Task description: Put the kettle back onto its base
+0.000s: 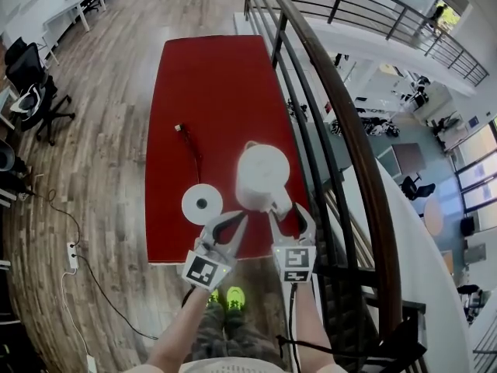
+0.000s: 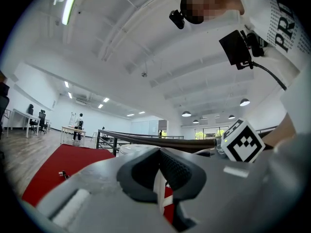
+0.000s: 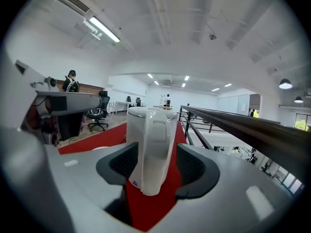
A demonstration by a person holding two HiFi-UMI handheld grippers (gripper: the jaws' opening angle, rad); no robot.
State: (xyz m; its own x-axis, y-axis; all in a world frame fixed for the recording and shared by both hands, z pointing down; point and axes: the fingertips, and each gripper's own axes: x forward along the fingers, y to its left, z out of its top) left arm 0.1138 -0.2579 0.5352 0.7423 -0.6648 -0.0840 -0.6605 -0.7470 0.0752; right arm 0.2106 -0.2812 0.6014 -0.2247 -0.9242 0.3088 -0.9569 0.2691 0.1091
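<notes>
Two grippers are at the near edge of the red table (image 1: 217, 84) on my feed. The white kettle (image 1: 262, 176) stands upright on the table, just to the right of its round white base (image 1: 203, 203) and not on it. A dark cable (image 1: 190, 150) runs from the base toward the far side of the table. My right gripper (image 1: 289, 216) points at the kettle's near side. In the right gripper view its fingers (image 3: 121, 164) are spread wide, with the kettle's handle between them, released rather than squeezed. My left gripper (image 1: 233, 217) sits just near of the base. In the left gripper view its fingers (image 2: 180, 171) meet at the tips, clenched on nothing, with only a thin slit of red and white showing below. A dark railing (image 1: 342, 107) runs along the right side of the table.
</notes>
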